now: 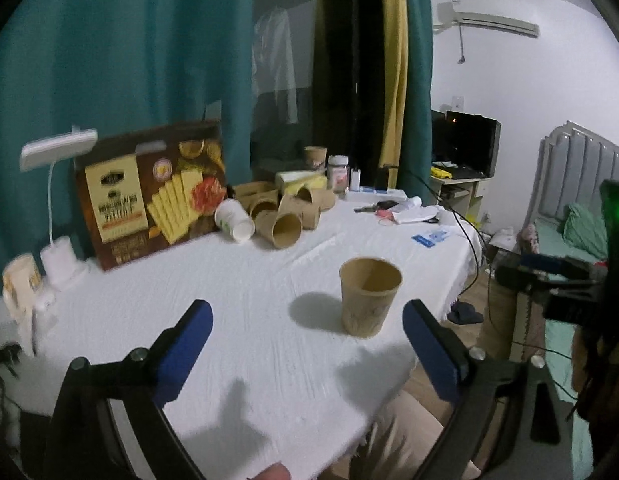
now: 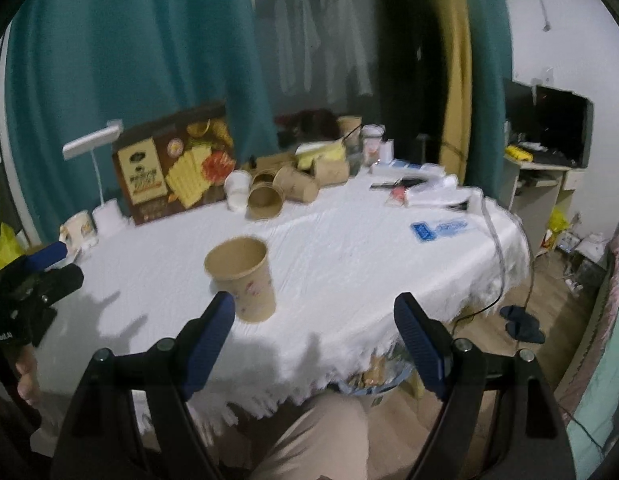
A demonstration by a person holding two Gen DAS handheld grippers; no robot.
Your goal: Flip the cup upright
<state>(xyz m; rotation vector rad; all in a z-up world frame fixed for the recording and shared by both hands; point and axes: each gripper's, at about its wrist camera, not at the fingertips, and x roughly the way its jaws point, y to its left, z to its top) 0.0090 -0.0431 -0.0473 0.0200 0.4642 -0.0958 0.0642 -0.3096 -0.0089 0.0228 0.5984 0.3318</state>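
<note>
The brown paper cup (image 1: 369, 296) stands mouth-up on the white-clothed worktop (image 1: 237, 280), both the left gripper (image 1: 307, 340) and right gripper (image 2: 314, 330) have wide, empty jaws near it, so I think flipping is done and only backing away is left.

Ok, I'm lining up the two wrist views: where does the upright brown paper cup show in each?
Left wrist: upright brown paper cup right of centre, near the right finger, touching neither.
Right wrist: same cup left of centre, just beyond the left finger.
Shared landmark: the cracker box standing at the table's back, left.
</note>
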